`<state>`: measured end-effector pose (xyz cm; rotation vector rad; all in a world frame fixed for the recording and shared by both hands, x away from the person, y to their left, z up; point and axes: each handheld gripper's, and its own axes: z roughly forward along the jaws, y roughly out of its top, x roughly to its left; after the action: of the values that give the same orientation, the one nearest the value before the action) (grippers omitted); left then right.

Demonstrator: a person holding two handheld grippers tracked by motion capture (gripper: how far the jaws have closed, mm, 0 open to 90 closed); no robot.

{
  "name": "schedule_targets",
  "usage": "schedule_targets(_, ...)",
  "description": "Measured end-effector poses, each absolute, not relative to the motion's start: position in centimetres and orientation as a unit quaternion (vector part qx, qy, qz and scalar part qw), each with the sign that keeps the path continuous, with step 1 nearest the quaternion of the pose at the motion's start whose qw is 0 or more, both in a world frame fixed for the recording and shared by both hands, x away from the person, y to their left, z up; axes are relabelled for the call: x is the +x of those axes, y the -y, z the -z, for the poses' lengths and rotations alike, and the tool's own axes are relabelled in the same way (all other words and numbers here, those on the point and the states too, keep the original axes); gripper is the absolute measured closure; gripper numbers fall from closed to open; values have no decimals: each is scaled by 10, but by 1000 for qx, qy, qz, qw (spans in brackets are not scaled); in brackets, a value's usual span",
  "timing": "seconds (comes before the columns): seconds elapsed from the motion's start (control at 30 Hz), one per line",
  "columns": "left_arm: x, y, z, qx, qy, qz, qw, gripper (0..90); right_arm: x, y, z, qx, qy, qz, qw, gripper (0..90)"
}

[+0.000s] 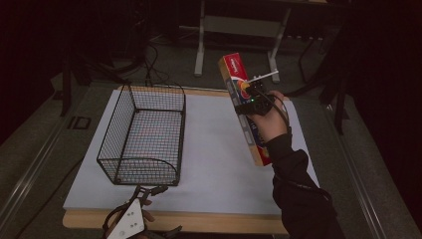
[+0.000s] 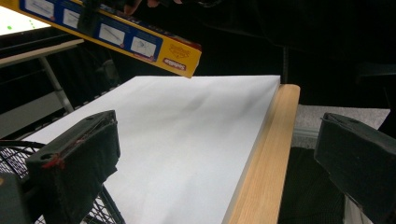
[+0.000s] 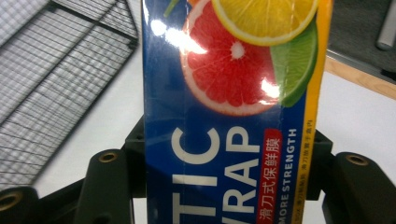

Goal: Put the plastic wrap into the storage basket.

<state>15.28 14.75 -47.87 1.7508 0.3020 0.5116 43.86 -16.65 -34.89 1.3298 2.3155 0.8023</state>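
A long box of plastic wrap (image 1: 233, 74), blue and yellow with citrus pictures, is held tilted in the air over the right side of the white tabletop (image 1: 214, 164). My right gripper (image 1: 254, 99) is shut on the plastic wrap box (image 3: 229, 116) around its middle, one jaw on each side. A black wire basket (image 1: 141, 162) stands empty on the left of the table. At the table's front edge, below the basket, my left gripper (image 1: 161, 210) is open with nothing between its jaws. The left gripper view has the box (image 2: 116, 35) high up at the left.
The tabletop has a wooden front rim (image 2: 266, 158). A grey metal table frame (image 1: 239, 25) stands on the floor beyond the table, with cables (image 1: 149, 64) lying near it. The basket's wire corner (image 2: 14, 149) sits close to my left jaw.
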Motion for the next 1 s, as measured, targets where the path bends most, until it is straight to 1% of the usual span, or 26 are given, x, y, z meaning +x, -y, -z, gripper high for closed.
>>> schedule_targets(0.17,153,-147,479,755,-131,-219,604,6,436,150,346,461,-820,-292,170,405)
schedule_targets(0.33,153,-147,479,756,-128,-218,604,6,434,121,342,449,-824,-303,169,405)
schedule_targets(0.53,150,-148,479,753,-130,-214,608,6,431,97,337,438,-825,-314,168,405)
schedule_targets(0.8,151,-148,479,752,-132,-215,609,6,430,74,327,428,-827,-323,172,405)
schedule_targets(1.0,150,-148,479,752,-133,-217,609,6,427,49,314,411,-831,-327,183,404)
